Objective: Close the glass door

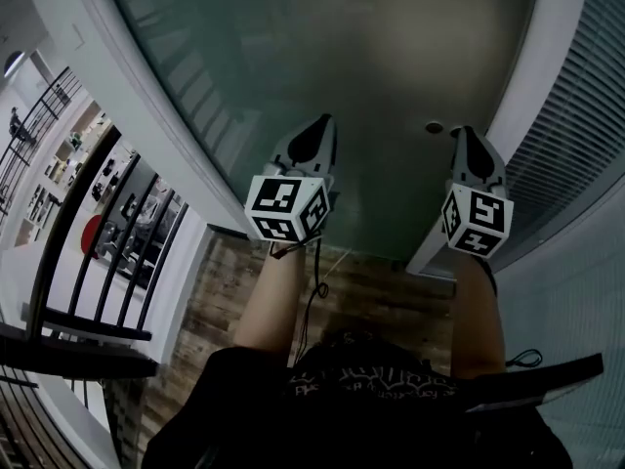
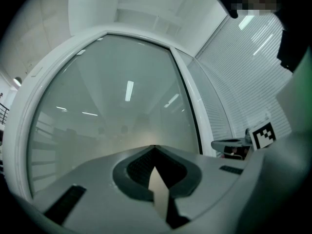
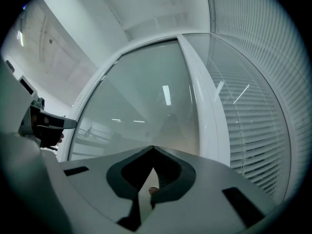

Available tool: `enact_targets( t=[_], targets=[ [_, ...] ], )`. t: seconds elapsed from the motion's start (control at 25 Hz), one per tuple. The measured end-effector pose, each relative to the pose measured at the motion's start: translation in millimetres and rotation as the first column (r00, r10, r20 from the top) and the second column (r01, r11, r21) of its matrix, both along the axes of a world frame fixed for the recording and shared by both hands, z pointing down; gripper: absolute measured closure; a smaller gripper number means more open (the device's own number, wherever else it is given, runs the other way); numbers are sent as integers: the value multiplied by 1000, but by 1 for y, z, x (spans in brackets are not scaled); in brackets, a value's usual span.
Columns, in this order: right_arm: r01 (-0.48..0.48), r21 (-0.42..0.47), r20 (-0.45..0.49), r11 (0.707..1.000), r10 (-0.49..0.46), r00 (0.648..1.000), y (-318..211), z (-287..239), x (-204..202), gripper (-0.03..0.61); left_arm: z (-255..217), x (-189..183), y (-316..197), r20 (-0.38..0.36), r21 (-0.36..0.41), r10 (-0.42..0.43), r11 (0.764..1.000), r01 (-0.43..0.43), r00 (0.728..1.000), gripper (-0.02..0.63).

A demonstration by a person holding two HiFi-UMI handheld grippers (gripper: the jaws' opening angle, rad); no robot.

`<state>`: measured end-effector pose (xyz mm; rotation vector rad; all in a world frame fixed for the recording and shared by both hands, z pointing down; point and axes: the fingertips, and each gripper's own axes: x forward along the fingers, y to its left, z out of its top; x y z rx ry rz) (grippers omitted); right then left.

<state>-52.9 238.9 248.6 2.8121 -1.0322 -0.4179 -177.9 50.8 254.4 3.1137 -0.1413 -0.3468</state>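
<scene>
The frosted glass door (image 1: 322, 47) fills the upper middle of the head view, set in a white frame (image 1: 156, 106). My left gripper (image 1: 320, 122) points at the pane near its middle, its jaws shut with nothing between them. My right gripper (image 1: 463, 133) points at the pane's right edge beside a small round fitting (image 1: 434, 127), also shut and empty. In the left gripper view the closed tips (image 2: 155, 146) face the glass (image 2: 107, 121). The right gripper view shows its tips (image 3: 153, 147) meeting before the glass (image 3: 146, 111). Whether either tip touches the pane I cannot tell.
A white post (image 1: 527, 76) and slatted blinds (image 1: 586, 115) stand to the right of the door. To the left are a black railing (image 1: 88, 262) and a bright hall beyond. Wooden flooring (image 1: 371, 291) lies under my arms.
</scene>
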Motion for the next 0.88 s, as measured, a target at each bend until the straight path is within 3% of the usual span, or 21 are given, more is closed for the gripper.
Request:
enact_targets(
  t=[0.52,0.88],
  targets=[
    [12,45,-17,999,-11,1000,-5,-12,-1,578,2,15,-13,10,-4,-39,999,39,999,612],
    [-14,26,-15,1000,15,1000,-13,-11,10,578,6,24,-22,21,0,-26,1000,26,999,612]
  ],
)
